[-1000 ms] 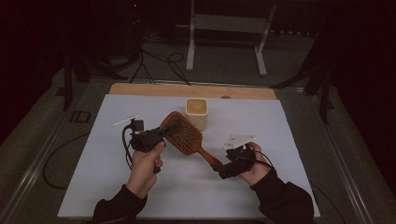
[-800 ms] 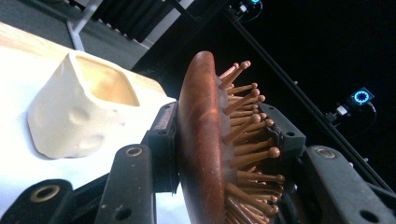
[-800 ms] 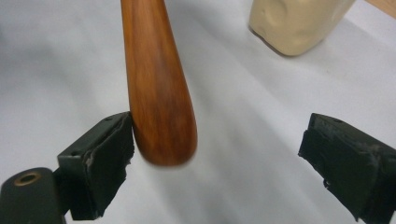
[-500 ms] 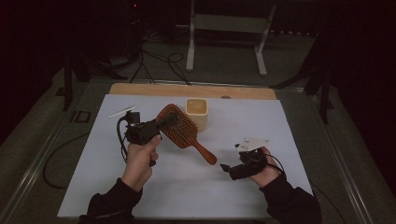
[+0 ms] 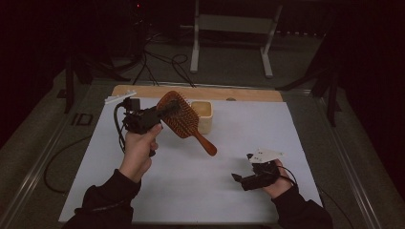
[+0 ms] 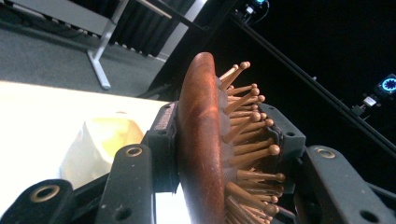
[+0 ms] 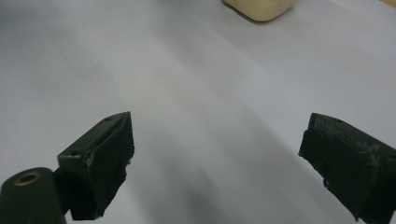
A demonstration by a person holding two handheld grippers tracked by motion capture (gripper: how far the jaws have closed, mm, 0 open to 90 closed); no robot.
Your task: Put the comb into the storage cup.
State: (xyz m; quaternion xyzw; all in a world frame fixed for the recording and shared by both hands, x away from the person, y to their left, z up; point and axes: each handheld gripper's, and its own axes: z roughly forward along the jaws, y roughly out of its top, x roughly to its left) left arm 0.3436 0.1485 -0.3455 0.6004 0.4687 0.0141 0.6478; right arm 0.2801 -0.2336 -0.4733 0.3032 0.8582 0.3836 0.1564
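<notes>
So: left gripper [image 5: 162,113] is clamped on the head of the reddish-brown wooden paddle hairbrush [image 5: 184,120], held up off the white table sheet [image 5: 200,191]. From above, the brush head sits tilted in front of the pale cream square cup [image 5: 204,116] and hides the cup's left side; the handle points down and right, free in the air. Whether the brush touches the cup can't be told from that angle.

Left gripper view: jaws press on both faces of the hairbrush [image 6: 205,140], one pad on the smooth wooden back, the other against the ball-tipped wooden bristles. Lower part of the head is cut off at the frame bottom, handle is out of frame. Cup [image 6: 100,144] is partly visible behind the left-hand jaw, overexposed, so its rim is hard to read.

Right gripper [image 5: 241,179] sits low over the sheet near the front right, well apart from the brush, jaws spread wide with nothing between them. In its own view the right gripper [image 7: 215,168] looks across bare sheet; the cup [image 7: 259,8] is cropped at the top edge, just its base showing.

Surroundings beyond the table are dark; a grey metal stand [image 5: 231,28] is dimly visible behind.
</notes>
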